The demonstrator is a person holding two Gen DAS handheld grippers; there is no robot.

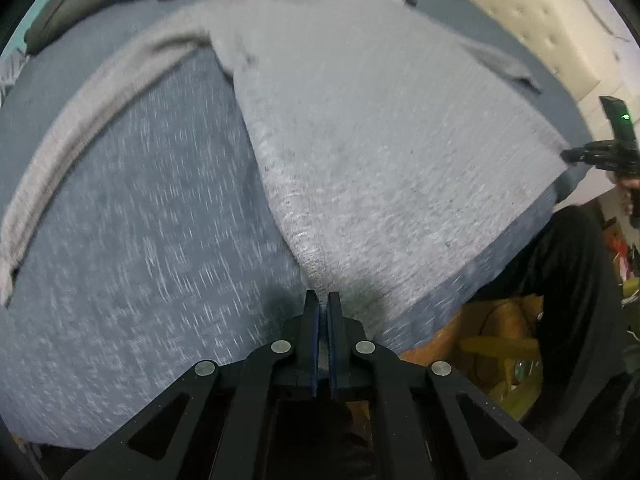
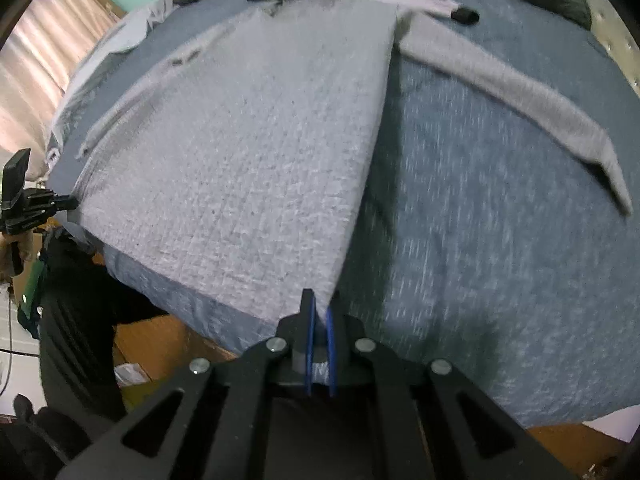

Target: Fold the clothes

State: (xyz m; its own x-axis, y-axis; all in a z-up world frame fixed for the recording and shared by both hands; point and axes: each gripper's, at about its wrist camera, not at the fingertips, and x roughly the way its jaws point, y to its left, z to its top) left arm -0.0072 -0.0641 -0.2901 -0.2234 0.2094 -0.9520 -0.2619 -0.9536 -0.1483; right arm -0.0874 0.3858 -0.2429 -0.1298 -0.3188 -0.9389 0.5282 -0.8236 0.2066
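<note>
Grey waffle-knit sweater (image 1: 380,140) lay spread flat on the heathered blue bedspread (image 1: 140,260); left gripper (image 1: 323,300) and right gripper (image 2: 320,304) each pinched a hem corner, sleeves trailing outward.

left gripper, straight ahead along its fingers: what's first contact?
The grey sweater itself: the left gripper is already shut on its hem corner, so pushing forward just runs into the sweater body spread on the blue bed. Depth beyond is unclear.
</note>
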